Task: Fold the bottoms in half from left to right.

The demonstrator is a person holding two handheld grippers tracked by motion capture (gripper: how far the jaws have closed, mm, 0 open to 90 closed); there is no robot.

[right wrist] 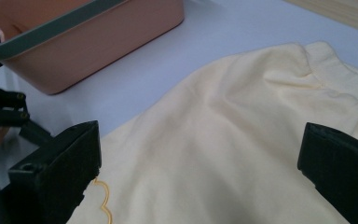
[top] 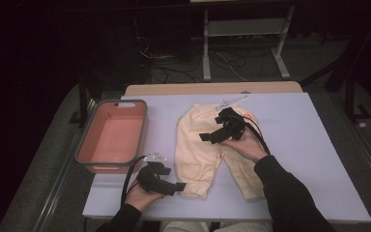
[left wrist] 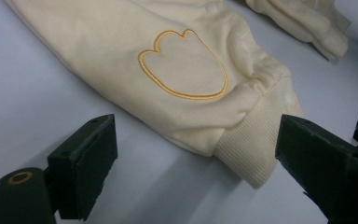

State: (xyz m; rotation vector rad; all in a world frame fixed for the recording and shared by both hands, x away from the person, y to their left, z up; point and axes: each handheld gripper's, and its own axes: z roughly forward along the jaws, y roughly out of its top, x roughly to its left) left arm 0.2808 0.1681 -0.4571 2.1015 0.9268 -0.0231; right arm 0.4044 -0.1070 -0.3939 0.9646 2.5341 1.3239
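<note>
A pair of pale yellow baby trousers (top: 200, 145) lies flat on the white table (top: 299, 145), waist at the far end and legs toward me. My left gripper (top: 179, 186) rests at the hem of the left leg. In the left gripper view its jaws (left wrist: 198, 140) stand open on either side of the ribbed cuff (left wrist: 251, 149), pads clear of the cloth, and an orange embroidered outline (left wrist: 186, 65) sits just beyond. My right gripper (top: 206, 137) hovers open over the upper part of the trousers (right wrist: 223, 140), with nothing between its fingers.
A pink tub with a grey rim (top: 145, 126) stands at the left of the table, and also shows in the right gripper view (right wrist: 98, 42). A white hanger (top: 234, 100) lies at the trousers' waist. Cables and a metal stand are on the dark floor beyond.
</note>
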